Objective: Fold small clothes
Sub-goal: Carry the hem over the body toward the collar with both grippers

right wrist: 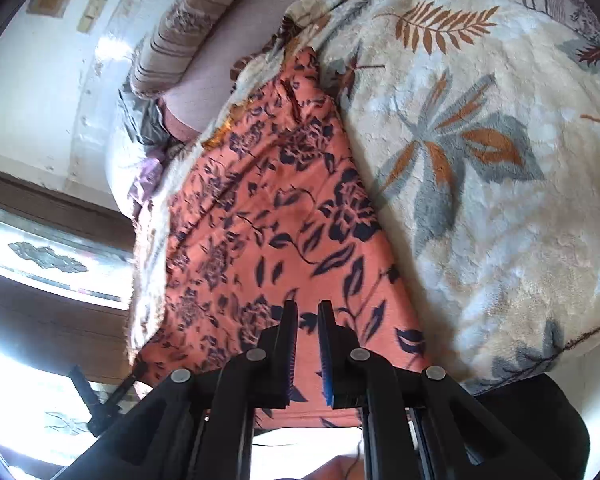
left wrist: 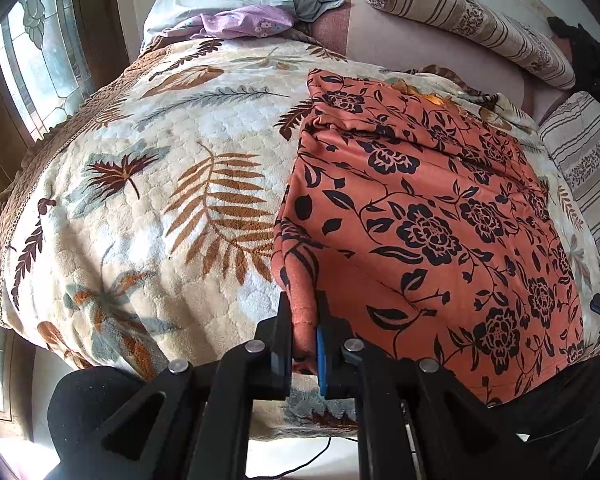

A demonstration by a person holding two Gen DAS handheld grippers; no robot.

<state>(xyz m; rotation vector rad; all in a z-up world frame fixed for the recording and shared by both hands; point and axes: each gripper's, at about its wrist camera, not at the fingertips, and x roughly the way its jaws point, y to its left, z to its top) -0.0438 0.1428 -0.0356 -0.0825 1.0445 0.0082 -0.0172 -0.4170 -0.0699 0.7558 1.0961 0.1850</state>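
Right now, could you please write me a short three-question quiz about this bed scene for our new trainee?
1. True or false: the left gripper is shut on an edge of the orange floral garment.
2. What lies directly under the garment? A) leaf-print blanket B) bare floor C) wooden table
3. Fill in: the striped bolster pillow lies at the far side of the ____.

Key: 1 true; 2 A; 3 bed.

Orange floral garment (left wrist: 420,208): thin matt cloth; blanket (left wrist: 140,200): fluffy fleece; left hand-held gripper (left wrist: 304,344): matt black, probably plastic
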